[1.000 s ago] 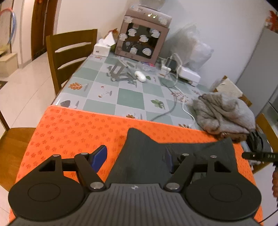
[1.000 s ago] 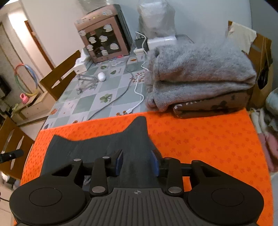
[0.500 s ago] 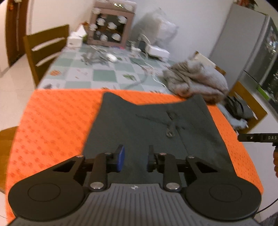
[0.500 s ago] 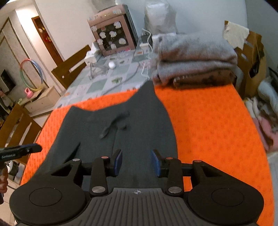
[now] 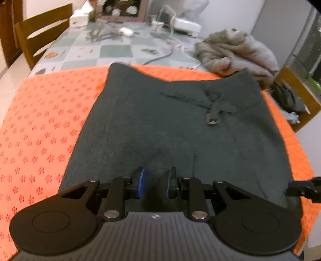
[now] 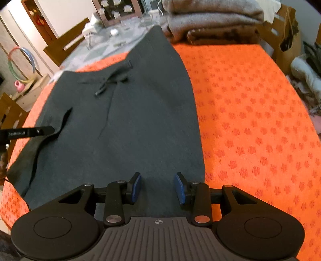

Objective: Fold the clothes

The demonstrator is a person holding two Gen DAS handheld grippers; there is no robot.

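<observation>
Shorts [image 5: 176, 128] of dark grey cloth lay spread flat on the orange cloth [image 5: 40, 124] that covered the near end of the bench [image 5: 112, 50], directly ahead of both my tongs. Their waistband, with its knotted drawstring [image 5: 213, 108], sat at the far end from my left tongs [image 5: 154, 185]. My left tongs hung over the near hem with the blue pads apart and only a narrow gap between them; I could not tell whether any fabric was caught there. My right tongs [image 6: 158, 187] stood wider apart, gripping nothing, above the same garment's near edge. To the right of my right tongs, the shorts' long side edge ran straight away from me, and beyond it lay a broad stretch of bare orange cloth [image 6: 250, 112]. To the left of my left tongs there was likewise a wide band of uncovered orange. A slit pocket [image 6: 60, 128] showed near the left side of the right view, just beside the tip of the other tongs. Past the far hem, a folded grey sweater [image 6: 212, 18] touched or nearly touched the waistband corner. A wooden chair [image 5: 40, 34] stood well off to the far left.
</observation>
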